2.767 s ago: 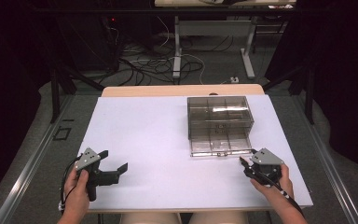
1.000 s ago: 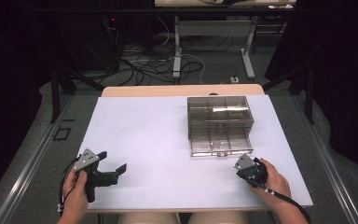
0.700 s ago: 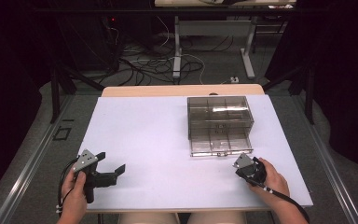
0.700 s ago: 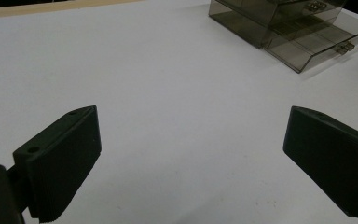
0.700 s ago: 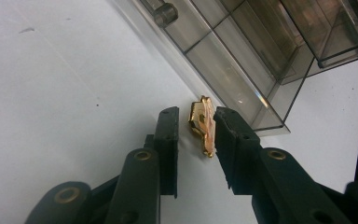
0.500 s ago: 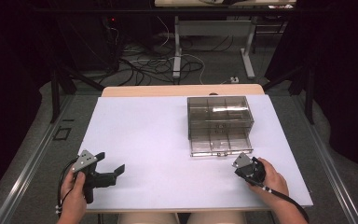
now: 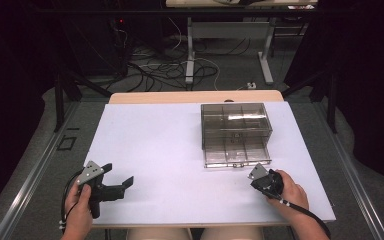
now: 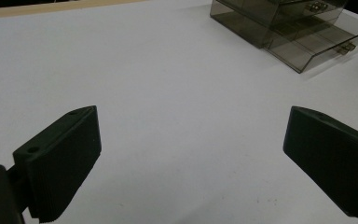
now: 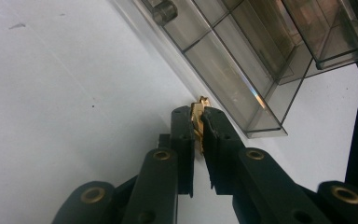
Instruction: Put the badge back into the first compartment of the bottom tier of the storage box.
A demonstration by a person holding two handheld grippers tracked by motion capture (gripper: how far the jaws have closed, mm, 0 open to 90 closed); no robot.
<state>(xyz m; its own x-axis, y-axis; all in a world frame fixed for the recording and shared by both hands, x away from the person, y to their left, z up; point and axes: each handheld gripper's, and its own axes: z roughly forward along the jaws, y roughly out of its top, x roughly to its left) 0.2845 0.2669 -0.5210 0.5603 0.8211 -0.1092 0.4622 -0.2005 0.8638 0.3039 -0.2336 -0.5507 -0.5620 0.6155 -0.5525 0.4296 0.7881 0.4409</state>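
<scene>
Right gripper view: fingers (image 9: pixel 216 140) clamping gold piece (image 9: pixel 197 120)

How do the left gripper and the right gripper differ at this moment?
The left gripper has its jaws wide apart and holds nothing; the right gripper is shut on a small gold piece. The left gripper sits far from the clear drawer box, at the table's near left corner; the right gripper is just beside the box's open drawer. Both have black jaws and are hand-held.
</scene>
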